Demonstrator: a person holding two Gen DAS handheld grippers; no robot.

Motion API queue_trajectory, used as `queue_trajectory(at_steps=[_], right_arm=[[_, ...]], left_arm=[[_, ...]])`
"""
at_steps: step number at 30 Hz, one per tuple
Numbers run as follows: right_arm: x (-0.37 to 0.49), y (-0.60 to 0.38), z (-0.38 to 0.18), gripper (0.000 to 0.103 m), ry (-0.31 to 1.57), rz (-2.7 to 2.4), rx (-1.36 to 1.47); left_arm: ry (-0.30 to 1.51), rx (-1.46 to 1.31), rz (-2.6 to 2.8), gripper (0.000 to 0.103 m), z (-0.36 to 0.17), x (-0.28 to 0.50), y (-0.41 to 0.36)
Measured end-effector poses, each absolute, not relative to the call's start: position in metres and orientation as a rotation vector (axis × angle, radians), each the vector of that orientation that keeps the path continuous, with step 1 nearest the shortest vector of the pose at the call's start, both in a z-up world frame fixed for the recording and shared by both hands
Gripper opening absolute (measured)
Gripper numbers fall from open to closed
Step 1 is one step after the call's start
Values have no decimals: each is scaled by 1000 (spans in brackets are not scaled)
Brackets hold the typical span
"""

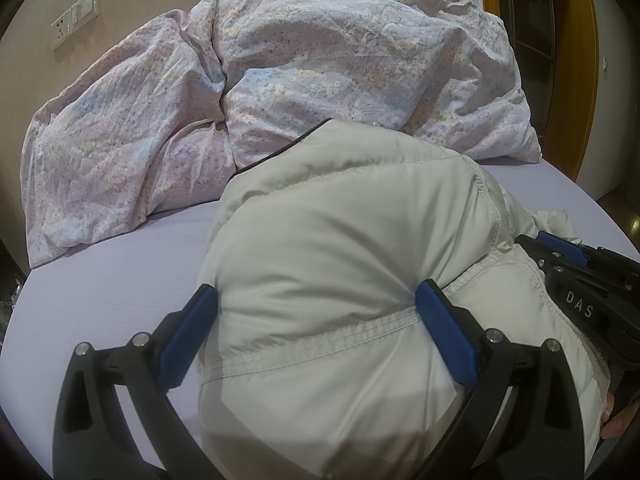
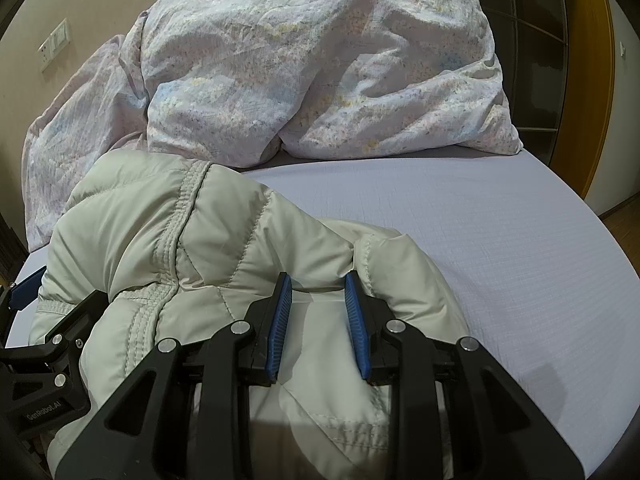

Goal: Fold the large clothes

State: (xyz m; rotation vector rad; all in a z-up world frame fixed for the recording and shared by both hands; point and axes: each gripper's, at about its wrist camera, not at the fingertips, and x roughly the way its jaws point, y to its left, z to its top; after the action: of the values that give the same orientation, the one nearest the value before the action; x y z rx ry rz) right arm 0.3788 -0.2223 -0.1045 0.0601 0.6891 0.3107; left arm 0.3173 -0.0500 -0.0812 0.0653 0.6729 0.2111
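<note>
We have a puffy jacket bundled on the bed, gripped from both sides.

We see first the bed with its smooth lavender fitted sheet (image 2: 500, 240), and at its far end the crumpled floral duvet in pale pink and blue (image 1: 280, 80), heaped near the wall. In front of that duvet, on the sheet, lies the pale grey-beige quilted padded jacket (image 1: 340, 260), bunched into a rounded mound with stitched seams across it. Our left gripper (image 1: 316, 308), black with blue pads, stands wide around a thick fold of the jacket, both pads pressed into the padding, so it is grasping the jacket. Our right gripper (image 2: 318, 292) is narrowed on a pinched ridge of the same jacket, clenched on it at the mound's right edge.
</note>
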Motion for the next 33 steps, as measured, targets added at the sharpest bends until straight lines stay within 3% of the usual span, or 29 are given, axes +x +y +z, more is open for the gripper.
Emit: queue_trajectory(at_steps=[23,28,33], right_arm=[[374,-224,-96,29,686,315,51],[370,-227,-73,39,642,299,60],[376,-220,-66,41,609,273,-7]], left_arm=[[662,58,203,100,-67,308,-39],[595,96,237,100,-37,304,-22],[586,101,249,100,-21,325,-12]])
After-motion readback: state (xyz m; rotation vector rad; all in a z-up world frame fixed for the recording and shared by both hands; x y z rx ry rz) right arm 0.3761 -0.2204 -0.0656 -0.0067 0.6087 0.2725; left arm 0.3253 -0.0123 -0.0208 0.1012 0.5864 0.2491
